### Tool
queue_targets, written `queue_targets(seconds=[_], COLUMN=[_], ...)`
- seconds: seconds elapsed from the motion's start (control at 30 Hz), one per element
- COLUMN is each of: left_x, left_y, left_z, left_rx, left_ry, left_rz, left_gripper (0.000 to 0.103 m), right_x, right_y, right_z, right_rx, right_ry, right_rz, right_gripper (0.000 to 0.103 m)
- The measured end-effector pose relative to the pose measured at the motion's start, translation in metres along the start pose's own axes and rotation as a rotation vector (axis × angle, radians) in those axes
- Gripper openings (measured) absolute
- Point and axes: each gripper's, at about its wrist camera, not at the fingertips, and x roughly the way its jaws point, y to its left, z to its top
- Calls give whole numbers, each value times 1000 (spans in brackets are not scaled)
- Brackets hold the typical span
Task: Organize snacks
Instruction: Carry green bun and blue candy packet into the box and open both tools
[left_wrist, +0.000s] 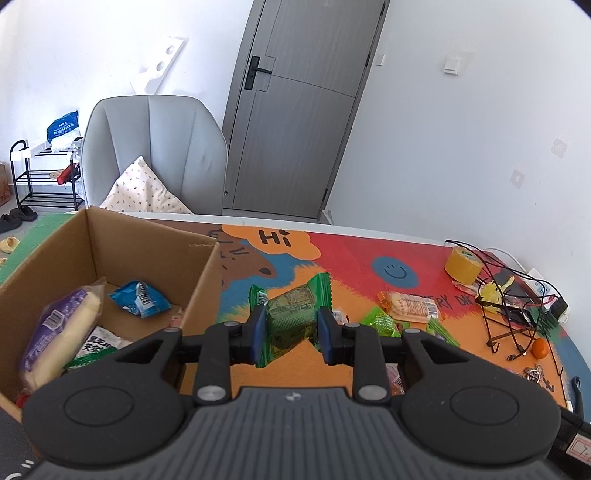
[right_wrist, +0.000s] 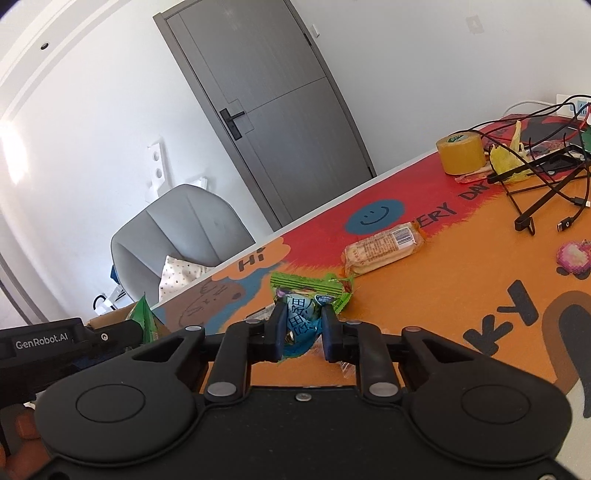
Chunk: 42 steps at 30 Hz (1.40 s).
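Observation:
My left gripper is shut on a dark green snack packet and holds it off the colourful table mat, just right of an open cardboard box. In the box lie a purple-wrapped bread roll, a blue packet and a white-and-green packet. My right gripper is shut on a small blue-and-green packet. A green wrapper lies on the mat right behind it. Further right rests an orange wafer packet. More green packets lie beside the wafers.
A yellow tape roll, tangled black cables and a wire stand crowd the table's far right. A small orange fruit and a pink charm lie near them. A grey chair stands behind the table.

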Motion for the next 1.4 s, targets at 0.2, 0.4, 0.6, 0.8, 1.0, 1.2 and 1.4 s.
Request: queue_targets(seconds=[0.2,0.4,0.6,0.8,1.0,1.2,1.4], left_x=[-13,-28,-43,-55,-64,-66,-67], left_y=[11,26,51,82,106,123,139], left_z=[0,4,9,15,15,11,14], left_rx=[-10,-25,-51,-75,-101,-114,-144], left_ry=[-14,-36,-54,-59,-53,-25,-18], left_rz=[6,16,47,93,113,110,132], left_gripper=[29,29,29,29,29,31,51], right_x=[-8,-16,-17,-14,-7,-1,8], right_y=[16,42,72,100,127,152,166], right_z=[-4,-4,-5,-9,-14,-21,-22], right_rx=[-16,-64,-110,-142,-168,-199,-209], right_ry=[-1,-9,-5,17,33,48,57], right_rz=[32,68,120,171,205,231,235], right_gripper=[20,20,21,21,21,22,22])
